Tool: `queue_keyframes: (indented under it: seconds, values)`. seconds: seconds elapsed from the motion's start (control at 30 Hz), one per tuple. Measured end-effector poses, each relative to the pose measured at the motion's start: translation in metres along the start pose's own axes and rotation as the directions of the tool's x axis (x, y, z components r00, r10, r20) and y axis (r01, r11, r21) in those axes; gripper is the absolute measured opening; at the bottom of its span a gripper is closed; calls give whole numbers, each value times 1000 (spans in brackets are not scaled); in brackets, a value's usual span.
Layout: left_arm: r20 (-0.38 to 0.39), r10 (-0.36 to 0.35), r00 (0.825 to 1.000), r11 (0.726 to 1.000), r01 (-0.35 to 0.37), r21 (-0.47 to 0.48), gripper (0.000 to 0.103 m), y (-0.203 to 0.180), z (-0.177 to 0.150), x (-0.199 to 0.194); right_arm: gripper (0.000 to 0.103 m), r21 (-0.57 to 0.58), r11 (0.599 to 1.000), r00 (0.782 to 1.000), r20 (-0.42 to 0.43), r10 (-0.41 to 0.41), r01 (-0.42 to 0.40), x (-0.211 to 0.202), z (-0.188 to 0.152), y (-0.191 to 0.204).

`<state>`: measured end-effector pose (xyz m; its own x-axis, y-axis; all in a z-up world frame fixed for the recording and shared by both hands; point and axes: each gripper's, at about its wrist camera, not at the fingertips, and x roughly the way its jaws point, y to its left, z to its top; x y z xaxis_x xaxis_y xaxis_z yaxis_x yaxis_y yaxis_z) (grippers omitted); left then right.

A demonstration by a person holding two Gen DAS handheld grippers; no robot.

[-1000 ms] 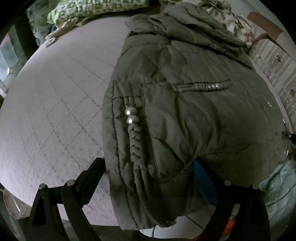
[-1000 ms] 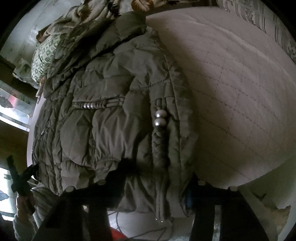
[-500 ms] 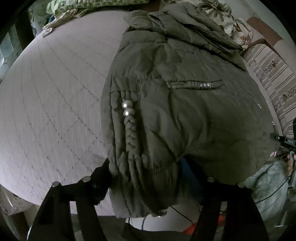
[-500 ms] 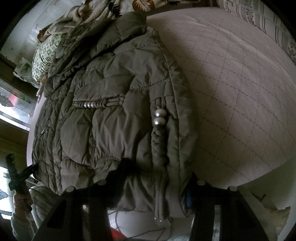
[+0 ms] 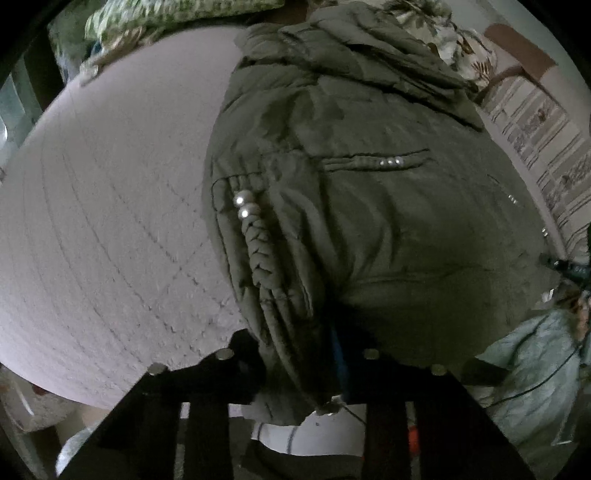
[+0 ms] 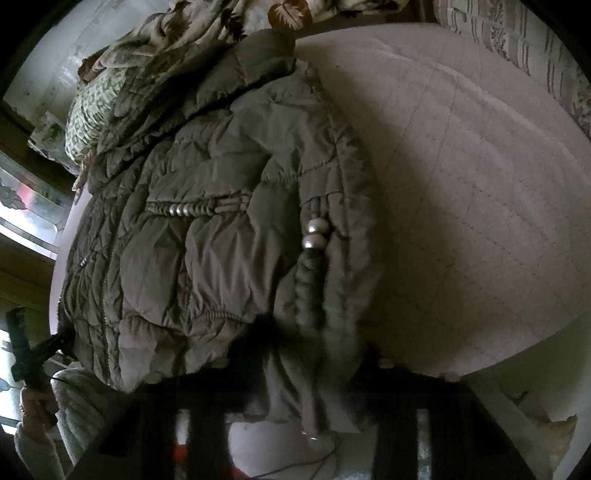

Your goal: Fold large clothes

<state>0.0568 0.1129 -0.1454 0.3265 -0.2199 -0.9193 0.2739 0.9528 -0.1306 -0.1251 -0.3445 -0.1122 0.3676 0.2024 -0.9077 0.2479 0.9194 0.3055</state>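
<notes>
An olive quilted jacket [image 5: 369, 203] lies spread on the pale quilted bed [image 5: 110, 221], with its hem hanging over the near edge. My left gripper [image 5: 295, 354] is at the hem's left corner, below the braided cord with two silver beads [image 5: 243, 206]. Its jaws are closing and press on the bunched hem. My right gripper [image 6: 314, 343] is at the opposite corner of the jacket [image 6: 203, 258], under a matching cord and beads [image 6: 314, 232]. Its jaws are closing too, squeezing folds of hem between them.
A green patterned pillow [image 5: 166, 18] and a floral blanket [image 6: 221, 29] lie at the far end of the bed [image 6: 480, 184]. Striped bedding [image 5: 535, 147] runs along the right. A window [image 6: 29, 206] is at the left. The person's pale sleeve [image 6: 74, 406] shows low in the view.
The left jaws went from wide apart to tight against the hem corner, bunching it. The right jaws also narrowed onto the hem. The left view shifted slightly.
</notes>
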Motion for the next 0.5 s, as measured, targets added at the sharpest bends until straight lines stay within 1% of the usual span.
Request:
queue_keyframes:
  seconds: [0.07, 0.17, 0.3, 0.5]
  values:
    - [19, 25, 999, 1000, -26, 18, 22, -5, 0, -5, 27, 1, 1000, 1000, 12, 2, -2, -4, 0, 0]
    - [53, 25, 998, 1000, -26, 12, 18, -6, 1, -18, 22, -10, 1000, 999, 34, 6, -6, -11, -1, 2]
    - [91, 44, 995, 998, -48, 42, 16, -13, 3, -36, 20, -26, 1000, 998, 65, 9, -7, -22, -1, 7]
    - [127, 70, 989, 995, -78, 56, 15, -20, 5, -52, 18, -47, 998, 992, 123, 43, -38, -45, 3, 14]
